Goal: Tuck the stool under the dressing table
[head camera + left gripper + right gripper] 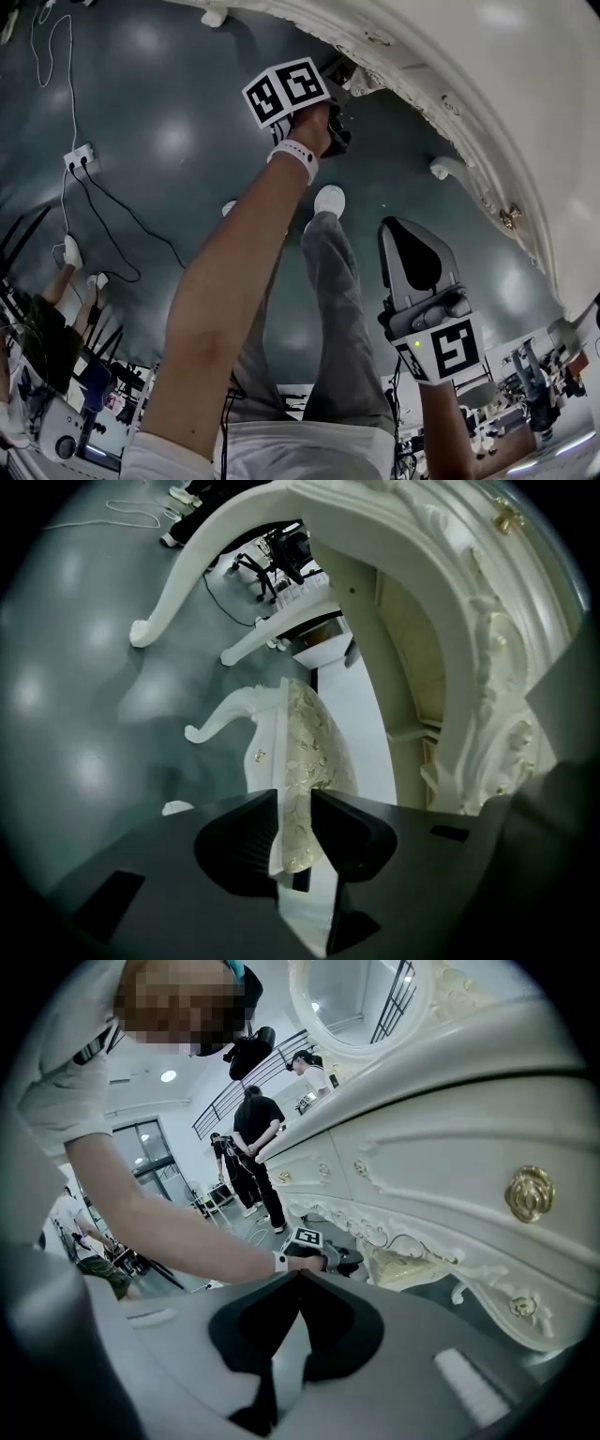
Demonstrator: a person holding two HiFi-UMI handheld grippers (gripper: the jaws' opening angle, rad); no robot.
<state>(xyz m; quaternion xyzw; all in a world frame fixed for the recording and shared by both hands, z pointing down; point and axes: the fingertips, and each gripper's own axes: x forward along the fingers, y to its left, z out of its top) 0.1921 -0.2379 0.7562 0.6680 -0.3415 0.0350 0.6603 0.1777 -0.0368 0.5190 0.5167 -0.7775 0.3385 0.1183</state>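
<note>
The white stool (pixel 225 714) with curved legs and a cream flowered seat (pixel 309 752) stands on its side in the left gripper view, partly below the carved white dressing table (pixel 487 667). My left gripper (pixel 295 803) is shut on the near edge of that seat. The head view shows this gripper (pixel 337 131) at the end of an outstretched arm by the table's rim (pixel 441 103). In the right gripper view the seat (pixel 412 1265) sits under the table's apron (pixel 450 1176), beside the left gripper (pixel 342 1260). My right gripper (pixel 300 1277) is shut on nothing, held back near the body (pixel 403 234).
A power strip with cables (pixel 80 157) lies on the grey floor. The person's white shoe (pixel 328 199) stands just behind the stool. Curved table legs (pixel 178 583) reach the floor at the left. Several people (pixel 258 1138) stand far off; an oval mirror (pixel 352 997) tops the table.
</note>
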